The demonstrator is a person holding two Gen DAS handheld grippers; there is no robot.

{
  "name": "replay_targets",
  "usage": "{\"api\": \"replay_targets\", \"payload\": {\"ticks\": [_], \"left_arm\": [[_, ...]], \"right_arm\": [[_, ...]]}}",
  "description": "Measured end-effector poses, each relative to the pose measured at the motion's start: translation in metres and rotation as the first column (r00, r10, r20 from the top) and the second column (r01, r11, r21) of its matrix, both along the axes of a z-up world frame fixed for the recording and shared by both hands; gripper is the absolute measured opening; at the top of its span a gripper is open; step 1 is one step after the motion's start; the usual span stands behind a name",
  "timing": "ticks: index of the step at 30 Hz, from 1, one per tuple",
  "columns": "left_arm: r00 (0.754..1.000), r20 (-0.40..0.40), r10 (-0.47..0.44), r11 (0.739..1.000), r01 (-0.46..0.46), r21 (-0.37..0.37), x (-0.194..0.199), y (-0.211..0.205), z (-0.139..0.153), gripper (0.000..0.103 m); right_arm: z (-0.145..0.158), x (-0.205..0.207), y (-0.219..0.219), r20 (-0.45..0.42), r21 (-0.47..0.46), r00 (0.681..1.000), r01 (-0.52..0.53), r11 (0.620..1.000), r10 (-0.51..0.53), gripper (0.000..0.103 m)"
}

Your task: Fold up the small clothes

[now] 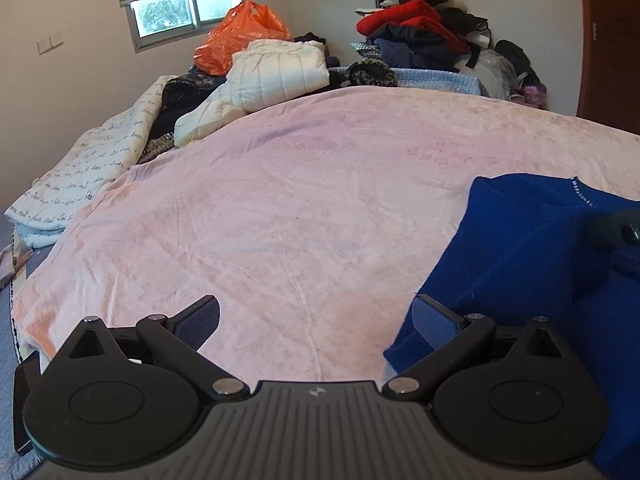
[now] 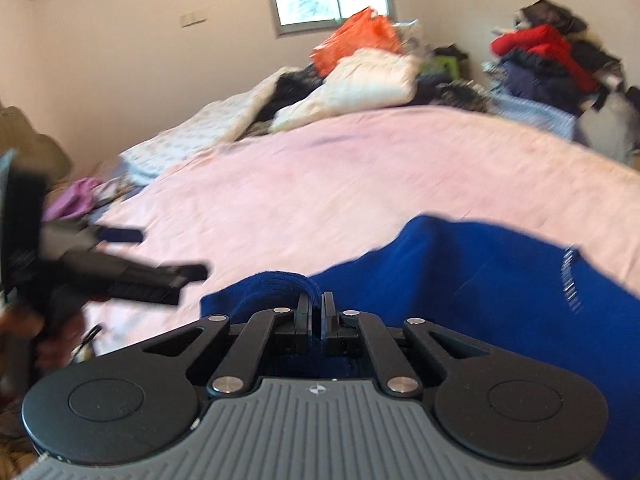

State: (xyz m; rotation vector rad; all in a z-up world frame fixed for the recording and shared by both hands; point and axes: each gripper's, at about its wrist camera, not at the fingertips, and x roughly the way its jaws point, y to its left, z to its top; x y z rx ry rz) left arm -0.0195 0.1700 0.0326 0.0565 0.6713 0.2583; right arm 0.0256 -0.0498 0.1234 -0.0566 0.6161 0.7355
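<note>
A royal blue garment (image 1: 532, 264) lies on the pink blanket (image 1: 300, 200) at the right of the left wrist view. My left gripper (image 1: 316, 320) is open and empty, low over the blanket, its right finger at the garment's left edge. In the right wrist view my right gripper (image 2: 317, 308) is shut on a fold of the blue garment (image 2: 460, 272). The left gripper (image 2: 120, 276) shows there too, blurred, at the left. A dark blurred part of the right gripper (image 1: 620, 232) shows at the right edge of the left wrist view.
At the bed's far side lie a white puffer jacket (image 1: 280, 72), an orange plastic bag (image 1: 240, 36), a script-print quilt (image 1: 92, 168) and a tall pile of red and dark clothes (image 1: 424, 32). A brown door (image 1: 612, 40) stands at the right.
</note>
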Motion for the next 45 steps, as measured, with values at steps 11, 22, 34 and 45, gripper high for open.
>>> {"api": "replay_targets", "payload": {"ticks": [11,22,34,45], "left_arm": [[0.966,0.055,-0.254,0.959,0.244,0.147,-0.016,-0.085,-0.008,0.103],[0.987,0.109,-0.116,0.954,0.08,0.289,0.012,-0.124,-0.026,0.103],[0.99,0.116,0.083,0.976,-0.104,0.189,0.044,-0.084,-0.025,0.103],[0.996,0.085,0.018,0.978,-0.035,0.206,0.046,-0.102,-0.033,0.103]], "right_arm": [[0.019,0.029,-0.007,0.028,0.063,0.997,0.067,0.996,-0.069,0.006],[0.068,0.014,-0.016,-0.015,0.343,0.998,-0.057,0.937,0.067,0.006],[0.065,0.022,-0.092,-0.068,0.573,0.995,0.102,0.813,-0.077,0.006],[-0.004,0.036,-0.133,-0.223,0.38,0.933,0.351,0.856,-0.284,0.016]]}}
